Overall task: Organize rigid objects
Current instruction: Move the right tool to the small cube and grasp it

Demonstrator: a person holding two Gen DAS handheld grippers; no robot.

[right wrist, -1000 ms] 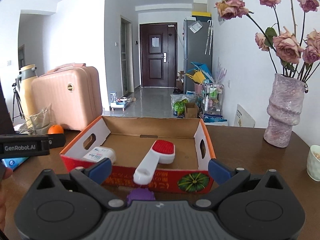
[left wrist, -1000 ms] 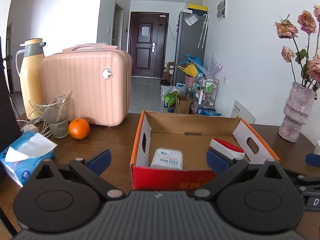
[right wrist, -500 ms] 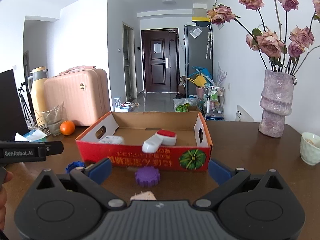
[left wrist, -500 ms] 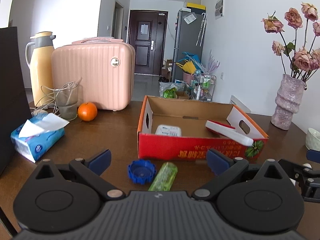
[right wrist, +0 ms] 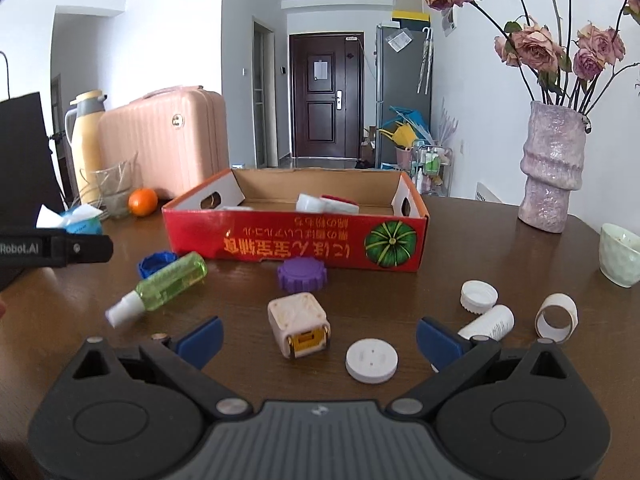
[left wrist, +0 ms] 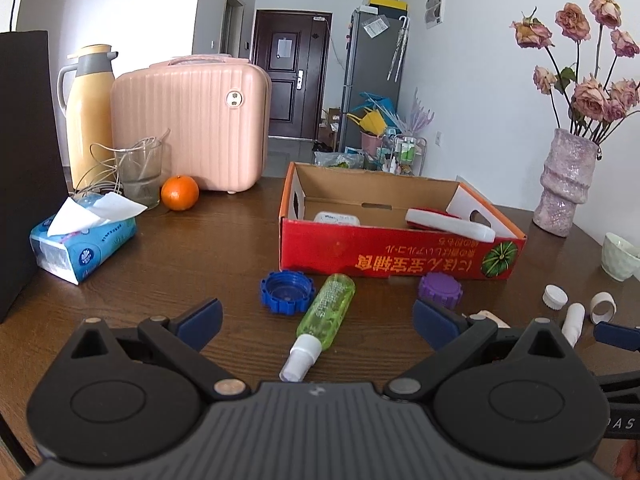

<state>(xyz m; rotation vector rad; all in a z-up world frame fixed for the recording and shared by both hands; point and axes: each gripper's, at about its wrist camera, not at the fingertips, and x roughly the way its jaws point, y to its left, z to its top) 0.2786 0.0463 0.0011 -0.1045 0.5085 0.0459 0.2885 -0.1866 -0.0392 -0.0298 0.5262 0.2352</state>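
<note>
A red cardboard box (left wrist: 400, 248) (right wrist: 296, 244) stands on the wooden table and holds a white-and-red brush (left wrist: 448, 222) and a white packet (left wrist: 336, 218). In front of it lie a green spray bottle (left wrist: 326, 306) (right wrist: 168, 282), a blue cap (left wrist: 286, 291), a purple cap (right wrist: 302, 274), a cream cube (right wrist: 298, 320), a white disc (right wrist: 372, 361), a white cap (right wrist: 479, 296), a white tube (right wrist: 490, 322) and a paper ring (right wrist: 557, 317). My left gripper (left wrist: 316, 320) is open above the bottle. My right gripper (right wrist: 318, 338) is open around the cube and disc.
A tissue pack (left wrist: 82, 240), a glass (left wrist: 138, 172), an orange (left wrist: 180, 193), a yellow flask (left wrist: 86, 112) and a pink case (left wrist: 188, 120) stand at the left. A vase of roses (right wrist: 552, 168) and a pale cup (right wrist: 620, 254) stand at the right.
Both grippers have pulled back from the box toward the near edge. The loose items in front of the box have come into view. Both stay open.
</note>
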